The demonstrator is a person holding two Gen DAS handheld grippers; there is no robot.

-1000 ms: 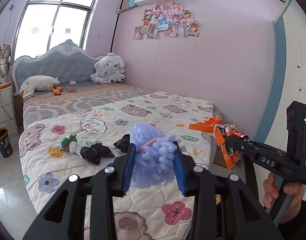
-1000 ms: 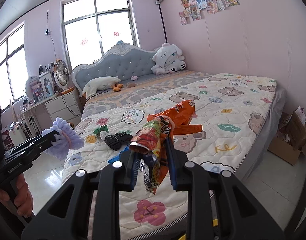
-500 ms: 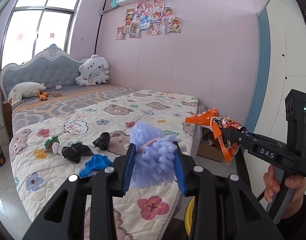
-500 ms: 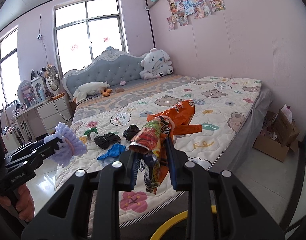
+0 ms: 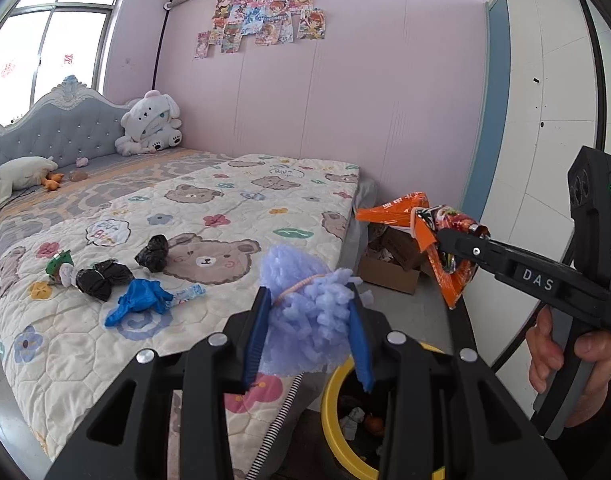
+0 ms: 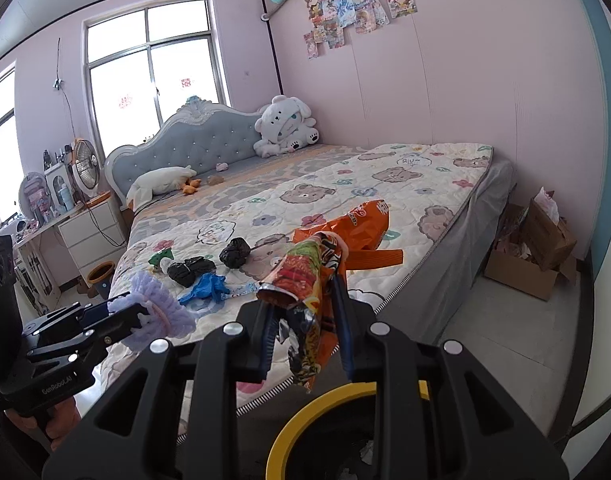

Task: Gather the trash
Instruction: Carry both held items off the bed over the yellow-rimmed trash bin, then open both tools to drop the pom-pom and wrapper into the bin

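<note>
Two pieces of trash are being carried to the bin. A fluffy purple foam net (image 5: 309, 312) is squeezed between the blue pads of the left hand-held gripper (image 5: 311, 332). A bunch of snack wrappers (image 6: 317, 276), orange and red, is pinched tight in the right hand-held gripper (image 6: 305, 320).

The bin with the yellow rim (image 5: 333, 412) stands on the floor at the foot of the bed (image 5: 209, 216). In the left view it is seen at about 6 o'clock, just below the purple net. In the right view the yellow rim is at 6 o'clock too, under the wrappers. Some trash can already be seen inside it.

It looks like the drop is the next step. Each load would need to be held right over the round hole, and then the jaws would need to be let open so the trash falls in.

More trash is left on the bed, at about 9 o'clock in the left view: two black bags (image 5: 105, 276), a blue glove (image 5: 139, 304) and a small green scrap (image 5: 59, 262).

The letters "DAS" are printed on the right tool. "GenRoboAI" seems to be written on the left tool. The words on the wrappers are too small to be read.
</note>
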